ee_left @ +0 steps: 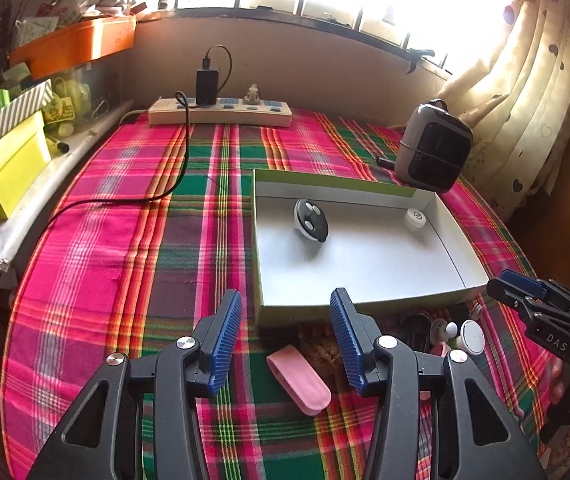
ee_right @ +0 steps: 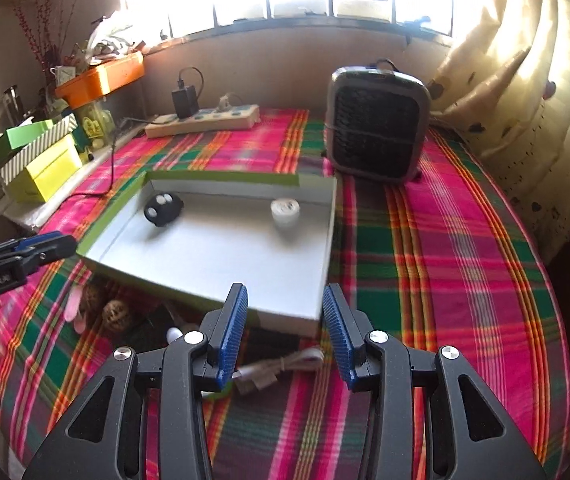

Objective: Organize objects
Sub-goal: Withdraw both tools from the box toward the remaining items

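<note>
Plaid-covered desk [ee_left: 125, 240]: both claws, left [ee_left: 285, 340] and right [ee_right: 285, 332], spread and empty; soft, light pink case [ee_left: 299, 380] suits pinching across its middle.

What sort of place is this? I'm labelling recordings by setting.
Probably a lived-in room at home: a table under a pink-and-green plaid cloth, a cream heart-print curtain by the barred window, and a beige power strip against the wall.

Woven plaid tablecloth [ee_left: 133, 240] – matt cardboard tray [ee_left: 365, 264], smooth pink rubbery case [ee_left: 299, 380], ribbed blue tong pads [ee_left: 227, 340].
</note>
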The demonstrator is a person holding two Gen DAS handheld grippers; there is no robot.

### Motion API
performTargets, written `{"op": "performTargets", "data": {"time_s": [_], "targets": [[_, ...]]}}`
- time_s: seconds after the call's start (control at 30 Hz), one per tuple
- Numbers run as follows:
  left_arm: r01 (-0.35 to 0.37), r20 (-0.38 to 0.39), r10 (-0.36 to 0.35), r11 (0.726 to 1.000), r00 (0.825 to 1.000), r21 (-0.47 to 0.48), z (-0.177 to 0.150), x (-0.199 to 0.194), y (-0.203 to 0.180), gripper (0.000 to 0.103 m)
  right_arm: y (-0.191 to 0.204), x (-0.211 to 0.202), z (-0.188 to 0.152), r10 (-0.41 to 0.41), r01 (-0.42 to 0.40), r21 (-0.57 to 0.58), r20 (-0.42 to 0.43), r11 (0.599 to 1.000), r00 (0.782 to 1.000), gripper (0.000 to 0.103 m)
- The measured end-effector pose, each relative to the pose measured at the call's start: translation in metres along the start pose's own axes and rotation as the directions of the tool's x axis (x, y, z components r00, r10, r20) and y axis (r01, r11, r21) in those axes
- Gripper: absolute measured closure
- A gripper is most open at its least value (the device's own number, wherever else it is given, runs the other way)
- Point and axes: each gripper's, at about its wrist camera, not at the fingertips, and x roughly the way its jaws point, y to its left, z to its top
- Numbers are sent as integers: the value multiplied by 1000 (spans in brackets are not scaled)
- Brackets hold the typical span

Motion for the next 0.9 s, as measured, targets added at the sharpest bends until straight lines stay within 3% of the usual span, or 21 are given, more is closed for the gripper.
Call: {"op": "performTargets", "data": {"time_s": [0.27,0.57,0.9], "targets": [[20,-28,-21,999,999,-35,-20,-6,9,57,-18,7,-18,-20,22,72,-35,997,999,61],[54,-79,-59,996,995,-65,-38,0,-1,55,-15,18,-27,-33,38,66,-67,997,997,46],[22,-108,-27,999,994,-47,-42,7,-4,55,-11,23,-25,-32,36,51,-78,998,996,41]]}}
